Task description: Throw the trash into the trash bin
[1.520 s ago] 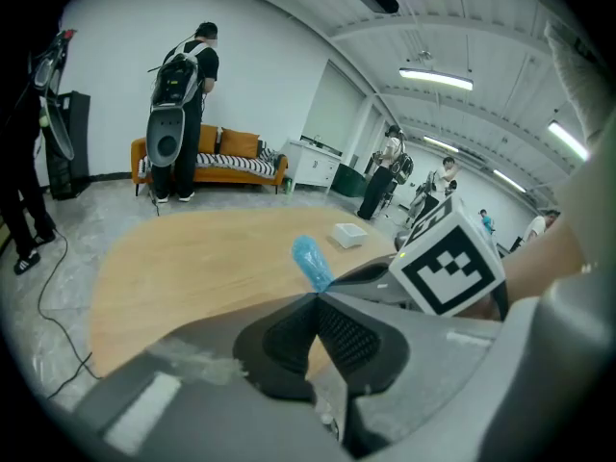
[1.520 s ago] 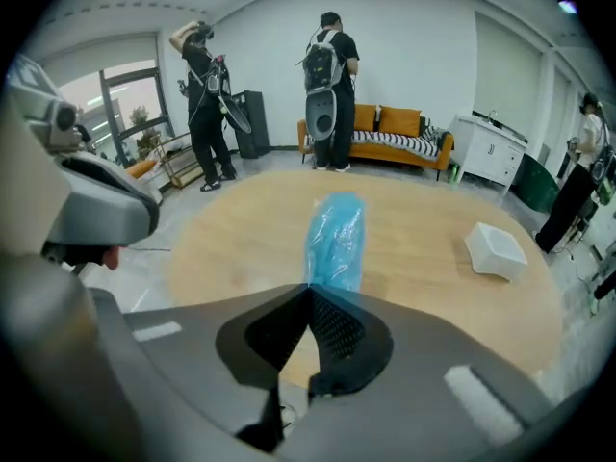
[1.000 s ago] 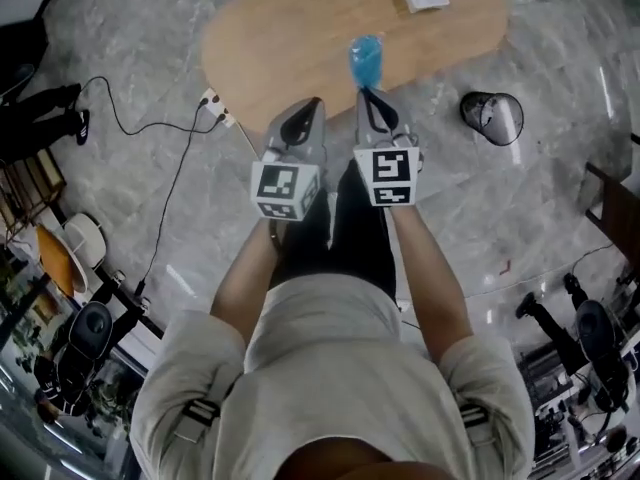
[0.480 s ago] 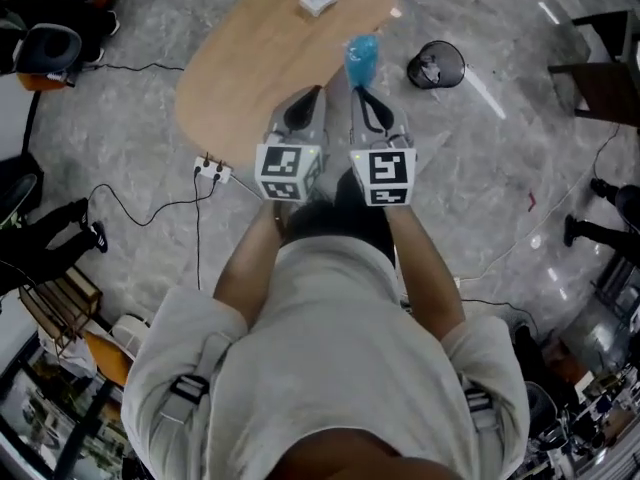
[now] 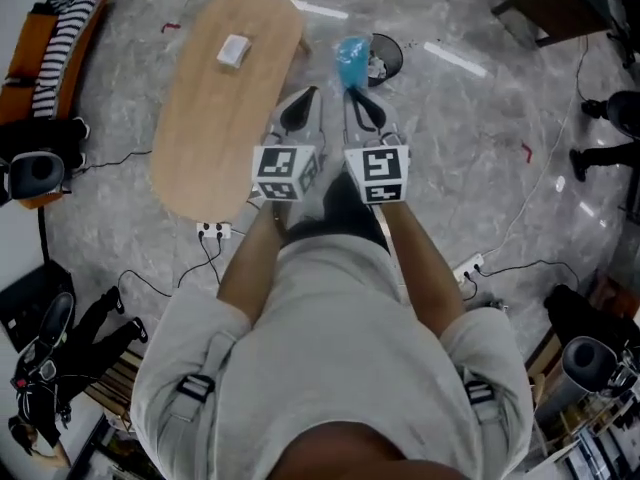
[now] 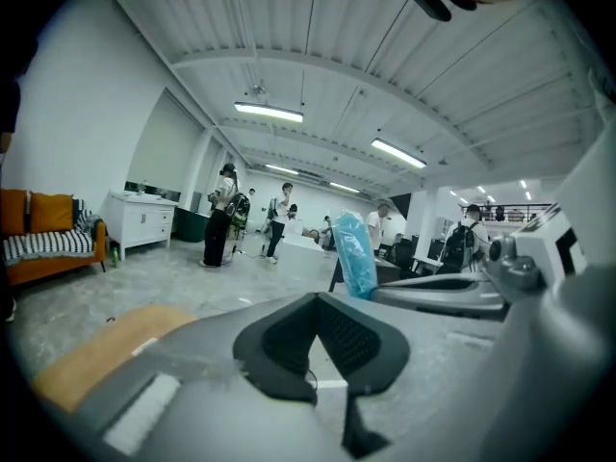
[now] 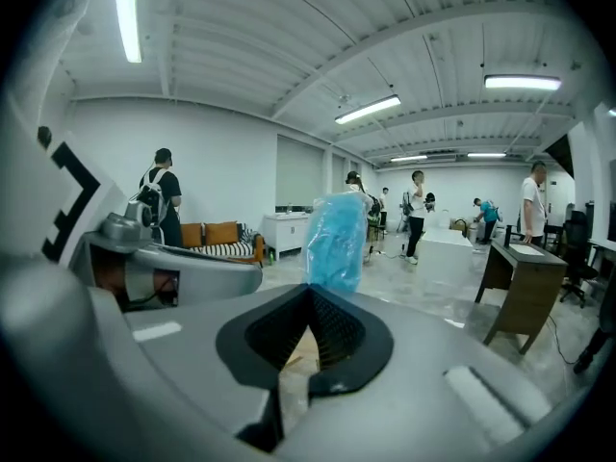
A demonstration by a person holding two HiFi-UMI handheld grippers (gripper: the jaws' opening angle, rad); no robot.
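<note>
A large open office or lab hall is shown: a ribbed white ceiling (image 7: 289, 27) with strip lights (image 6: 269, 113), a grey marble floor (image 5: 470, 158) crossed by cables (image 5: 528, 264), a desk (image 7: 525, 277), a white cabinet (image 6: 140, 221), an orange sofa (image 6: 43, 243) and people (image 6: 219, 215) standing about.

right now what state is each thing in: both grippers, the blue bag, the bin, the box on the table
left gripper: fingers shut, nothing between them
right gripper: fingers shut on the blue bag
blue bag: held in the air, not yet in the trash bin
trash bin: on the floor, top open
white box: lying flat on the table
</note>
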